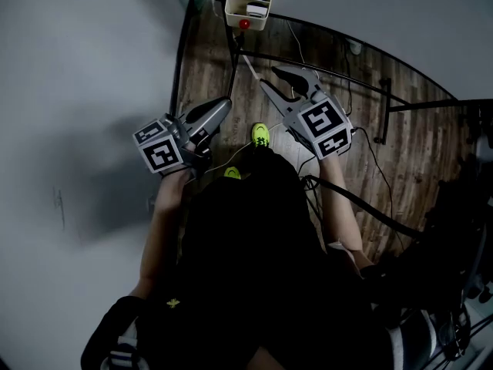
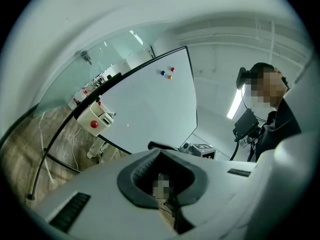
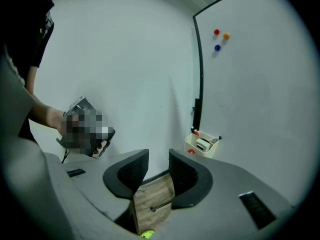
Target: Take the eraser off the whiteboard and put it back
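Whiteboard tray (image 3: 196, 149) holds eraser (image 3: 203, 144), well beyond both jaws.

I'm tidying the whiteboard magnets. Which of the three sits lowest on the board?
The blue magnet. It sits below the red magnet and the orange magnet, which are side by side above it.

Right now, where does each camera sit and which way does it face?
Head view: on the person's head, looking steeply down at the floor; forearms, left gripper, right gripper, shoes show.
Left gripper view: on the left gripper, facing the whiteboard; its shut jaws show.
Right gripper view: on the right gripper, facing wall and whiteboard; its open jaws show.
Shared: all three show the cream holder on the whiteboard's frame.
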